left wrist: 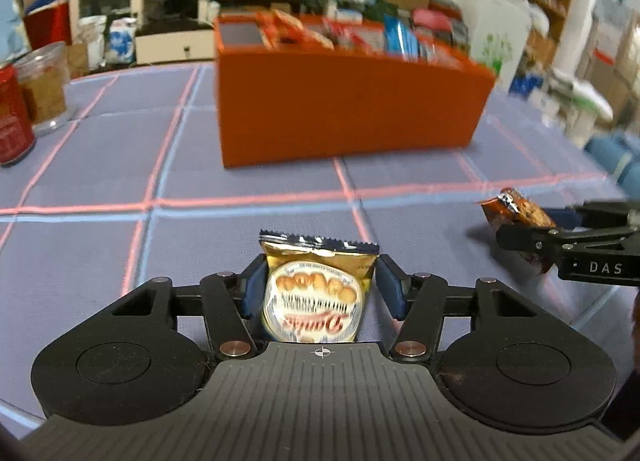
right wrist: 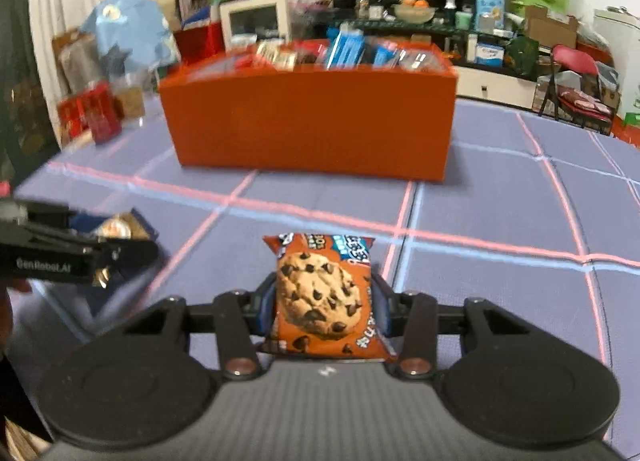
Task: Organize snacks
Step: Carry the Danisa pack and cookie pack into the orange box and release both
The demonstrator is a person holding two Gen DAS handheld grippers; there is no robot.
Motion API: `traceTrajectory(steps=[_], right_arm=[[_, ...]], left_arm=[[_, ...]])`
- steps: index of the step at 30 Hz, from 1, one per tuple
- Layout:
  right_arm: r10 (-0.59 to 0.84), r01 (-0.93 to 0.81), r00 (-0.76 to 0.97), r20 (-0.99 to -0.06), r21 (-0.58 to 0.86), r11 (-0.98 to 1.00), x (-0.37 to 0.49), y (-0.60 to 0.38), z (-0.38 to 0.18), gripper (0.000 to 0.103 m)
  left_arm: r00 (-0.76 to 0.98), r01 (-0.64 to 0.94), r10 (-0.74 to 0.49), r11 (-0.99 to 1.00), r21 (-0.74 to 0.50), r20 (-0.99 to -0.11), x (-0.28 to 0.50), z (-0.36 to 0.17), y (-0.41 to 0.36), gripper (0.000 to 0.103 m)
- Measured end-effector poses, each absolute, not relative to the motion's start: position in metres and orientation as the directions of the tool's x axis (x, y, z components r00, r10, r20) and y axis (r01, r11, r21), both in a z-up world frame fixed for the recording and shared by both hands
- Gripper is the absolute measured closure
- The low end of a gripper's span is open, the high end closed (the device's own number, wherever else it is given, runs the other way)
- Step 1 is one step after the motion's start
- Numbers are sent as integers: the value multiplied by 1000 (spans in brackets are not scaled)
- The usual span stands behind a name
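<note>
My left gripper point(left wrist: 320, 289) is shut on a gold snack packet point(left wrist: 318, 293) with a round cookie label, held above the purple tablecloth. My right gripper point(right wrist: 324, 301) is shut on an orange chocolate-chip cookie packet point(right wrist: 324, 297). The right gripper also shows at the right edge of the left wrist view point(left wrist: 520, 237) with its cookie packet point(left wrist: 516, 213). The left gripper shows at the left of the right wrist view point(right wrist: 132, 241) with the gold packet point(right wrist: 114, 229). An orange box point(left wrist: 344, 113) holding several snack packets stands ahead on the table, and also shows in the right wrist view point(right wrist: 312, 121).
A purple tablecloth point(left wrist: 100, 181) with pink and blue lines covers the table. A red can point(left wrist: 12, 117) and a glass jar point(left wrist: 44, 89) stand at the far left. Red packages point(right wrist: 90, 113) sit left of the box. Shelves, a chair point(right wrist: 576, 85) and clutter lie behind.
</note>
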State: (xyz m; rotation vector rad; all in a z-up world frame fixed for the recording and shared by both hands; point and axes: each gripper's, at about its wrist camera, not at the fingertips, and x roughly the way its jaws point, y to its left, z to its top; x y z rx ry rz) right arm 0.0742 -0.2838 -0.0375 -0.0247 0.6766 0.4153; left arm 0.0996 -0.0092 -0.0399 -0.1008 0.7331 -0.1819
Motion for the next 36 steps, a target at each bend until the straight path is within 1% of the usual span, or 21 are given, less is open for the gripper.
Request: traceTrajectory(steps=[5,11,16,19,24,27,31,34,36], right_arm=[[383,-342,777,-499,177,923,78,-291,0,57],[401,-347,813,-421,202,916,90,-290,29,57],[406,-372,844,-351,163,914,125,-281,63,57],[405,-371,853,-328,165,914,162,-273,75,57],[424,-378,842,-334,197,905,231,-256,73,57],[419,-365,829,-372,210,907,258,-250,58,57],[401,-345,807,-433,206,916,281,-246,37,56],[416,-342,784,-461,238,909,288,-245,23,55],[414,-345,778,-472,230,910,287,-241,20,51]], left_arm=[[788,77,-195,972,-221,-584,94,-5,0,84],[808,53,-217,953,-300,-548,104,20,6,84],[836,68,-223,949,-308,-501,146,54,7,84],[857,75,-219,948,-308,-467,180,70,7,84],[865,85,-208,958,-276,-456,251,84,5,84],[867,87,-215,954,-287,-449,276,78,9,83],[839,63,-201,959,-277,-506,294,56,11,83],[831,47,-190,961,-273,-524,298,45,13,83],[828,39,-179,964,-264,-532,299,40,13,81]])
